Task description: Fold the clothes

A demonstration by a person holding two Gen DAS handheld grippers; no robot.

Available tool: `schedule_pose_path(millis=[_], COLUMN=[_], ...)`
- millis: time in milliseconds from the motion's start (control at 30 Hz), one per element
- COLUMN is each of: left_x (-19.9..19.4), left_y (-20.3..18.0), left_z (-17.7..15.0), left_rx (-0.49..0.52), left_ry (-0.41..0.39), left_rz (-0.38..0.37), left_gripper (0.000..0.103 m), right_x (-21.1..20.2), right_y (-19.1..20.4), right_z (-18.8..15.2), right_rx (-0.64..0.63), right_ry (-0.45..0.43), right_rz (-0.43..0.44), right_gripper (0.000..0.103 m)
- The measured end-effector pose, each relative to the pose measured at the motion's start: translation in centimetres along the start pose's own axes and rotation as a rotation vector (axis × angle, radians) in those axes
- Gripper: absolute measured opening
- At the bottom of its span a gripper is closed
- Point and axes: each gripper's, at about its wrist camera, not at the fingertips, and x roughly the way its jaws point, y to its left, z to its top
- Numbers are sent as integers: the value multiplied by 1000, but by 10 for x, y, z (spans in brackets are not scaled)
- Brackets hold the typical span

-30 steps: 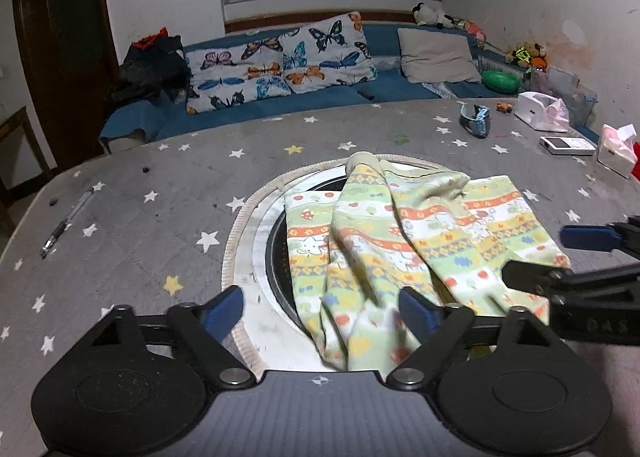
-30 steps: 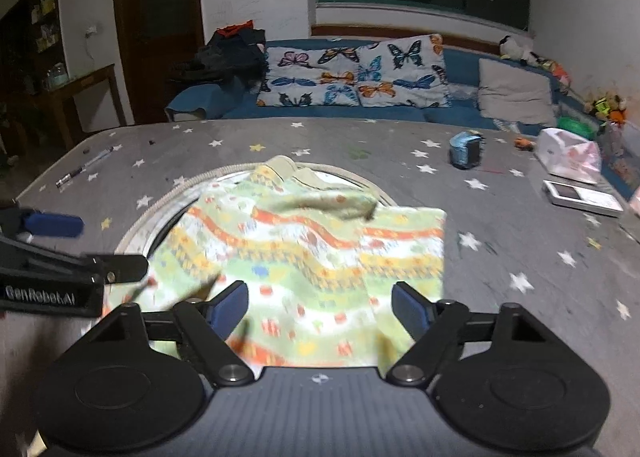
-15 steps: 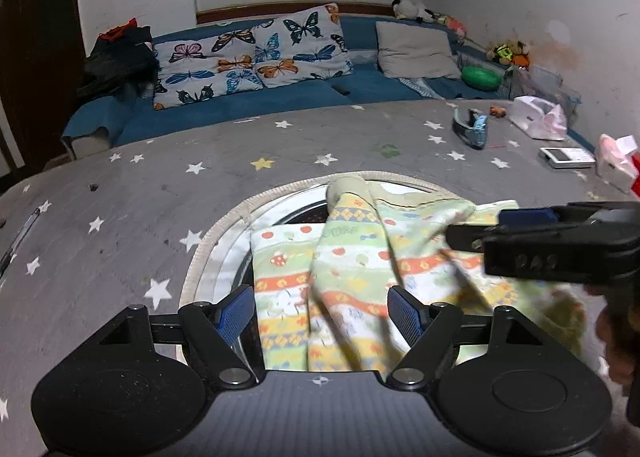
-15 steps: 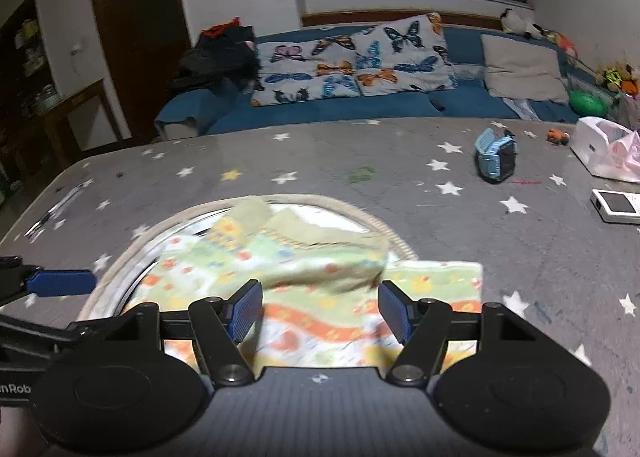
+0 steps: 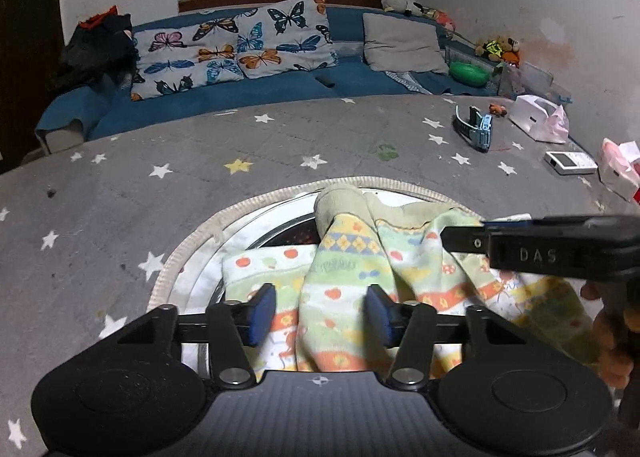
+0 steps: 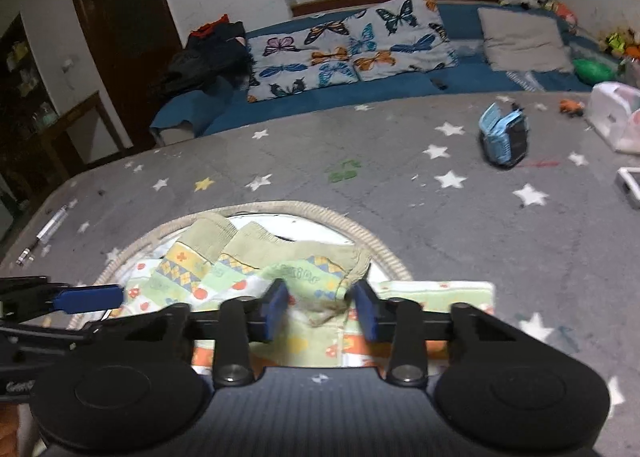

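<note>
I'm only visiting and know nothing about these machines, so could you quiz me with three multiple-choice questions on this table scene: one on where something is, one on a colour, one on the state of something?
1. Where does the patterned garment lie?
A. over the round rope-edged mat
B. on the blue sofa
C. beside the pen

2. What colour are the pads on the left tool?
A. red
B. blue
C. white

3. How do the jaws of the right tool stand?
A. shut on the pen
B. shut with nothing between them
C. open, with the garment's bunched edge between them

Answers:
1. A: the cloth covers part of the mat in the middle of the starred table.
2. B: both pads show blue in the left wrist view.
3. C: a gap shows on either side of the cloth in the right wrist view.
</note>
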Motion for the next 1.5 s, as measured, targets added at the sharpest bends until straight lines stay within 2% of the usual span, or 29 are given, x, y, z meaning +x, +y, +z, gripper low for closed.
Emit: schedule_pose_path(millis=[67,167,333,433,500,533,600,700,800,933,1067,1200,1300,1400,1500], left_x=[3,3,5,13,19,22,27,21,2,-45,-102,-156,-190,-207,-209], left_y=[3,6,4,2,1,1,2,3,10,38,75,103,122,131,140], left_z=[2,2,6,9,11,12,11,8,6,1,-11,-42,-76,-110,-139], left_rx=[-13,-24,-12,-14,-16,-17,-27,-46,-79,-154,-243,-327,-395,-416,-450], left_ry=[1,-14,-26,-15,-8,-4,13,-6,-47,-136,-225,-271,-259,-204,-135], left_rz=[-11,-17,-50,-50,-50,-52,-82,-92,-82,-60,-12,55,91,155,181], left_gripper=[49,49,52,53,51,48,20,6,5,5,4,4,4,4,4], right_x=[-3,-7,-14,-32,-48,-57,-76,-106,-137,-176,-203,-219,-222,-219,-218], right_y=[-2,-4,-8,-11,-15,-19,-28,-43,-61,-89,-120,-145,-162,-171,-170], right_z=[0,0,1,3,3,2,-1,-7,-17,-39,-63,-92,-114,-127,-134], right_rx=[6,16,31,37,39,40,48,62,83,116,184,235,268,292,290], right_ry=[-12,-29,-58,-92,-117,-132,-154,-187,-217,-243,-232,-195,-156,-114,-90], right_rz=[6,14,28,14,-4,-11,-37,-82,-140,-244,-326,-393,-435,-446,-463], right_gripper=[20,9,8,7,7,7,7,7,7,7,7,7,7,7,11])
